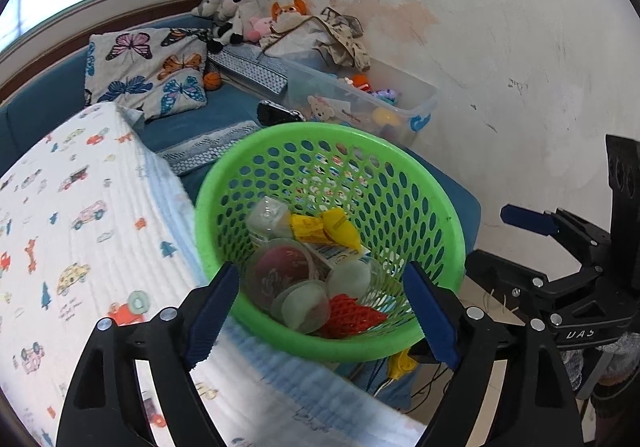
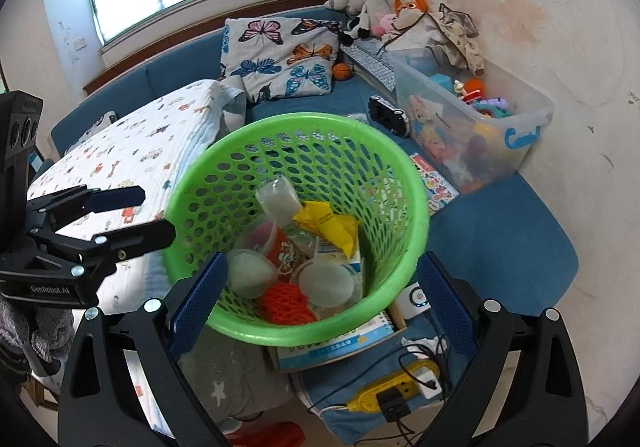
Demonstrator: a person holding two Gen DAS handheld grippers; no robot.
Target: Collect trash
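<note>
A green perforated basket [image 1: 320, 130] [image 2: 304, 121] stands at the edge of the blue bed. It holds trash: clear plastic cups [image 1: 280, 273] [image 2: 328, 281], yellow wrappers [image 1: 324, 231] [image 2: 328, 223], a red foam net [image 1: 352, 317] [image 2: 284, 303], a small bottle and a carton. My left gripper [image 1: 322, 313] [image 2: 154, 213] hovers at the basket's near left side, open and empty. My right gripper [image 2: 322, 299] [image 1: 496, 243] hangs on the basket's right side, also open, with nothing between its blue pads.
A white quilt with a car print [image 1: 80, 215] [image 2: 132, 151] lies left of the basket. Behind are a butterfly pillow [image 1: 148, 71], plush toys and a clear toy bin [image 2: 472, 119] along the wall. A book [image 2: 340, 347] and a yellow power strip [image 2: 396, 391] with cables lie below the basket.
</note>
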